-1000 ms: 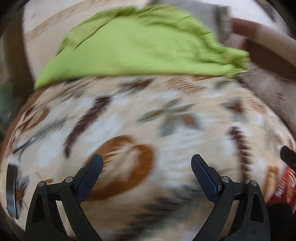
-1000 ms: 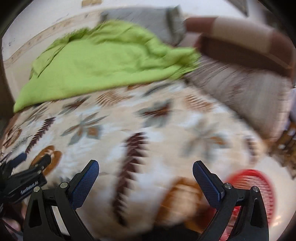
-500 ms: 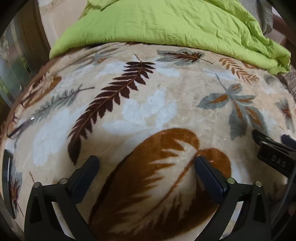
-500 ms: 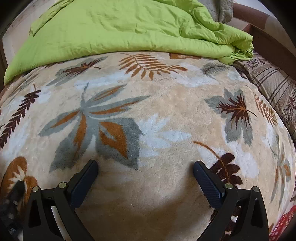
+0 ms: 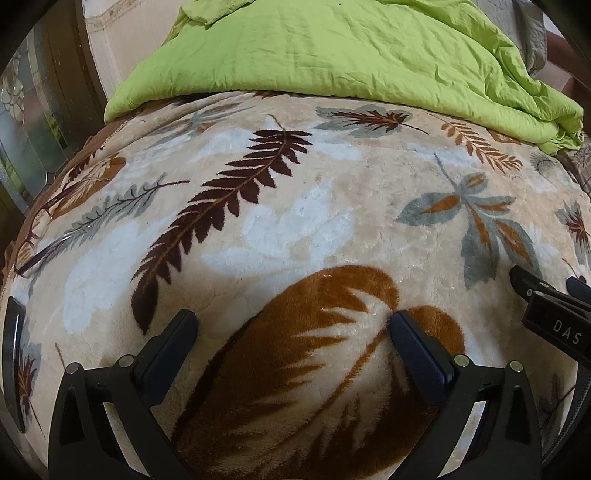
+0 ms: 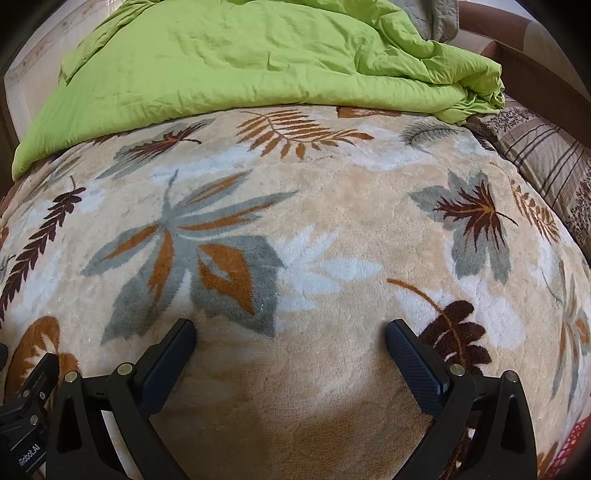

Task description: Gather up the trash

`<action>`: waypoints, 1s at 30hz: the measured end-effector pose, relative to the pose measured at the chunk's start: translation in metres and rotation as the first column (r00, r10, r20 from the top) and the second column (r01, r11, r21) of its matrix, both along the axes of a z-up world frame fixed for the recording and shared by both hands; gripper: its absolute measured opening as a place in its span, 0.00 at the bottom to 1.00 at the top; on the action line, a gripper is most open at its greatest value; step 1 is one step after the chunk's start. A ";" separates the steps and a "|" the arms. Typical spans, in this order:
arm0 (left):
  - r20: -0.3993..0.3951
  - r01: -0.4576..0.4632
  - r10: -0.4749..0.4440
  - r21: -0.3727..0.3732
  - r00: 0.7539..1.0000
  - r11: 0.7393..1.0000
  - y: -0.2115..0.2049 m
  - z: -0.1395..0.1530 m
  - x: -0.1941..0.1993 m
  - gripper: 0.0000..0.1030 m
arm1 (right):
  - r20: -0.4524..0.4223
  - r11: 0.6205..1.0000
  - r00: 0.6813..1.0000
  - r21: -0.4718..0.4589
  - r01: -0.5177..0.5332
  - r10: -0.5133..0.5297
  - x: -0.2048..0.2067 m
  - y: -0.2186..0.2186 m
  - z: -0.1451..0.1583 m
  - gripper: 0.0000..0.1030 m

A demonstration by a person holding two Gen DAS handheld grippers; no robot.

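Both grippers empty, jaws apart: left gripper [image 5: 293,326] and right gripper [image 6: 290,334] hover low over the leaf blanket [image 6: 332,206]. No trash visible anywhere; green quilt [image 5: 332,48] far. Red basket [image 6: 570,439] edge near right. Collection looks unstarted or finished, cannot tell.

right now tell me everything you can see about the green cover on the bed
The green cover is a lime-green quilted sheet, soft and creased, looking like thin padded cotton. It lies spread across the far part of the bed, its near edge overlapping the leaf-print blanket. Its right end is bunched into loose folds beside a striped brown fabric. A grey cloth shows just behind it. Neither gripper touches it.
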State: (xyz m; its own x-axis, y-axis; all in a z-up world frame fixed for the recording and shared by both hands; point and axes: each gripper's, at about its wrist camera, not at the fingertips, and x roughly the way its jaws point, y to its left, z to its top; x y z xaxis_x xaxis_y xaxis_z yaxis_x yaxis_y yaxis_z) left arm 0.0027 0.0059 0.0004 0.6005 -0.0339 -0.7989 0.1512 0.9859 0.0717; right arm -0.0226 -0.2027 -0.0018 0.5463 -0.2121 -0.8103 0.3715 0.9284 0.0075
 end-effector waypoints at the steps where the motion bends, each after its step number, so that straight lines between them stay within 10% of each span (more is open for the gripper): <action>1: 0.001 -0.002 0.002 -0.003 1.000 1.000 0.000 0.000 0.000 1.00 | 0.000 1.000 1.000 0.000 0.000 0.000 0.000 0.000 0.000 1.00; 30: 0.000 -0.005 0.005 -0.003 1.000 1.000 0.000 0.000 0.000 1.00 | 0.001 1.000 1.000 0.000 0.000 0.000 0.000 0.000 0.000 1.00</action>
State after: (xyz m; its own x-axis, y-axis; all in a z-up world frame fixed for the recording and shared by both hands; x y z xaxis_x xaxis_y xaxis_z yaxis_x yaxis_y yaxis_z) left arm 0.0023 0.0061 0.0006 0.6006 -0.0336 -0.7989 0.1462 0.9869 0.0684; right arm -0.0223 -0.2027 -0.0018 0.5467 -0.2126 -0.8099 0.3718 0.9283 0.0073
